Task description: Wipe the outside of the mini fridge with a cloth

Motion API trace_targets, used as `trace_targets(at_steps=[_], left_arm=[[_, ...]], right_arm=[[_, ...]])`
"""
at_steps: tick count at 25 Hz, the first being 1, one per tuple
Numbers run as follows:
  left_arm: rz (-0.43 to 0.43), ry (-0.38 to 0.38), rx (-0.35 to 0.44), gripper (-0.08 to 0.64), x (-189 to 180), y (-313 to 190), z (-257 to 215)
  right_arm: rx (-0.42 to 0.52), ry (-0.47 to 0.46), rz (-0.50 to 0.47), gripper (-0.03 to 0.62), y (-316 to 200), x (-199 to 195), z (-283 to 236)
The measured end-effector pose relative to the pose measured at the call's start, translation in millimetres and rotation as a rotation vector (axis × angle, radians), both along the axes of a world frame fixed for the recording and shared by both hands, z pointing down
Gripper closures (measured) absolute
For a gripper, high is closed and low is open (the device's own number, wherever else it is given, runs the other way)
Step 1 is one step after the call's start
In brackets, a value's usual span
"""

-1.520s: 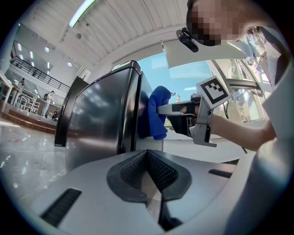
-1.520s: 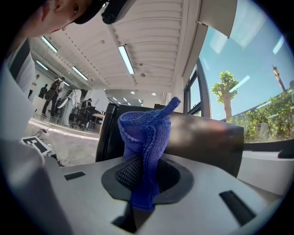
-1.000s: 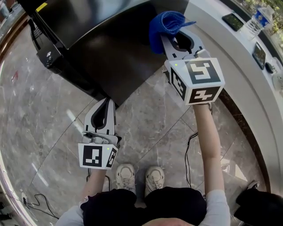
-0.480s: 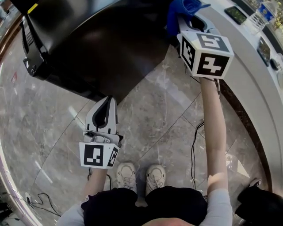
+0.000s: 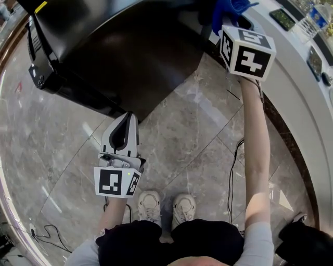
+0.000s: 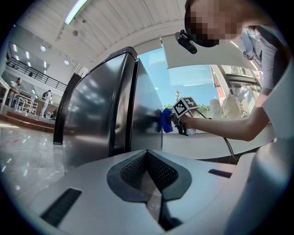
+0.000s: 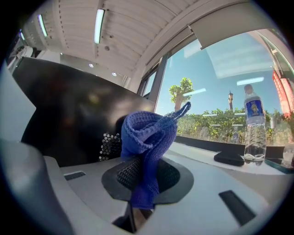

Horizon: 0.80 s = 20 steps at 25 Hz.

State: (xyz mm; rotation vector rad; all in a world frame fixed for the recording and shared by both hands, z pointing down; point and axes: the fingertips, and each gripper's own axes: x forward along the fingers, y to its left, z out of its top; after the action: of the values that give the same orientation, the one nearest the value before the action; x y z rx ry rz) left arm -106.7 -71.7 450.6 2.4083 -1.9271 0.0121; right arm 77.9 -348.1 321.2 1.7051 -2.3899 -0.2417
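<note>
Black fridge (image 5: 130, 52) blocks way just ahead of left tongs (image 5: 126, 117). Open marble floor (image 5: 182, 140) between both tongs. Right tongs (image 5: 232, 20), cloth (image 5: 229, 6) clamped, sit in narrow gap: fridge side to their left, white counter (image 5: 291, 88) to their right. Cable (image 5: 230, 176) on floor under right arm (image 5: 255, 145).

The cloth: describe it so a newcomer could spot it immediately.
Start at the black fridge standing on the marble floor by the white counter. At its counter side, the right tool pinches a bunched cloth, the only blue knitted thing here.
</note>
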Motion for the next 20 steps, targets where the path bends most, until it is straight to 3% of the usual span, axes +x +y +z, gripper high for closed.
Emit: trace_targets(at_steps=[15, 20], left_arm=[[-0.027, 0.033, 0.002, 0.555, -11, 1, 4], [-0.038, 0.041, 0.018, 0.555, -13, 2, 2]], right_arm=[[0.02, -0.003, 0.059, 0.52, -16, 22, 7], [0.025, -0.109, -0.079, 0.52, 44, 4, 15]])
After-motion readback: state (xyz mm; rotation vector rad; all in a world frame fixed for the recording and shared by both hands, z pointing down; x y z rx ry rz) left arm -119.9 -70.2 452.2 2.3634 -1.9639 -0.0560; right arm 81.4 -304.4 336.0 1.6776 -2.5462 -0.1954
